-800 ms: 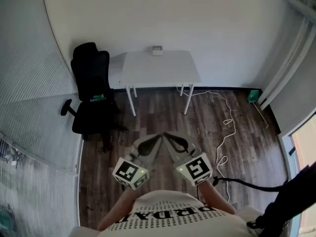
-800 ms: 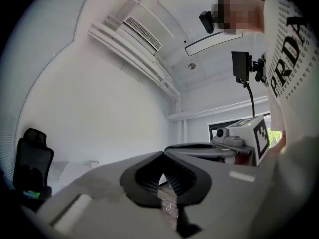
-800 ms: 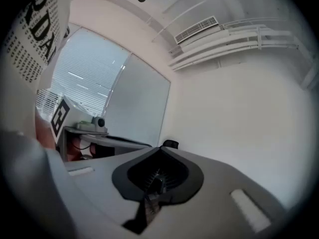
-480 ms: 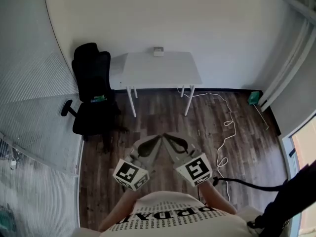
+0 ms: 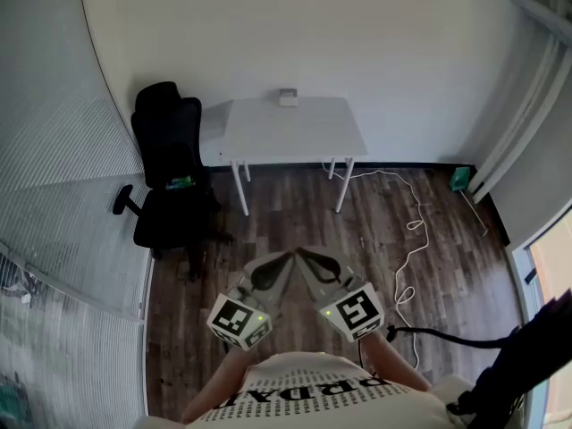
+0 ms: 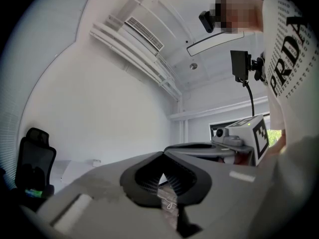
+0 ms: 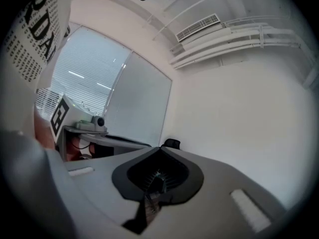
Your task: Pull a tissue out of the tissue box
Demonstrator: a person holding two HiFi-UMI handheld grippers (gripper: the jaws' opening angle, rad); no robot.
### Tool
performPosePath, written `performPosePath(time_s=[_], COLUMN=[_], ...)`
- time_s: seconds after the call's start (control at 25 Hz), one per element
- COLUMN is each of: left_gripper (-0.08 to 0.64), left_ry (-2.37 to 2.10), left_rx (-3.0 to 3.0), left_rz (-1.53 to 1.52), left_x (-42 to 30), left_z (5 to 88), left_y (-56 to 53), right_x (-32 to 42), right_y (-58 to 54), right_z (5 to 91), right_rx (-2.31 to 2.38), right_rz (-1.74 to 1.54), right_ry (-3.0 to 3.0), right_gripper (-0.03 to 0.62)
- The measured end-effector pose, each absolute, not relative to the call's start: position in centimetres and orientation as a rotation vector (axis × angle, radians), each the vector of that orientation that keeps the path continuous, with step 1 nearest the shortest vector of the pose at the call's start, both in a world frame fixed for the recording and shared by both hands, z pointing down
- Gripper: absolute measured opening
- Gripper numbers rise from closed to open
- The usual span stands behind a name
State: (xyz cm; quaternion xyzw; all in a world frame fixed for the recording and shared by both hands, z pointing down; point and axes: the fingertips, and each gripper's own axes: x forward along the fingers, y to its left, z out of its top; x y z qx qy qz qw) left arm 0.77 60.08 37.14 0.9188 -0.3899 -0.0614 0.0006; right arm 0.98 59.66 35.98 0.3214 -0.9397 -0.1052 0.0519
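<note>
I am standing over a dark wood floor (image 5: 268, 213), holding the left gripper (image 5: 286, 257) and the right gripper (image 5: 304, 255) low in front of my chest. Their tips are leaning in towards each other and almost meeting. Well ahead of them, a white table (image 5: 290, 134) is standing against the wall, with the small tissue box (image 5: 287, 97) sitting at its back edge. A black office chair (image 5: 170, 177) is sitting just left of the table. A white cable (image 5: 413, 231) is trailing across the floor on my right.
</note>
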Motion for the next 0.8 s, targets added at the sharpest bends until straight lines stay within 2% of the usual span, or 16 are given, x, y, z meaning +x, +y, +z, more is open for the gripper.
performPosePath(time_s=[0.8], left_gripper=[-0.009], left_ry=[-1.202], left_rx=[2.855], left_rz=[-0.164], left_x=[-4.5], left_z=[39.4], left_y=[62.4], right_x=[-4.2], right_y=[62.0], right_z=[38.5], right_rx=[0.965], right_rz=[-0.258], right_ry=[-2.827], right_gripper=[0.006])
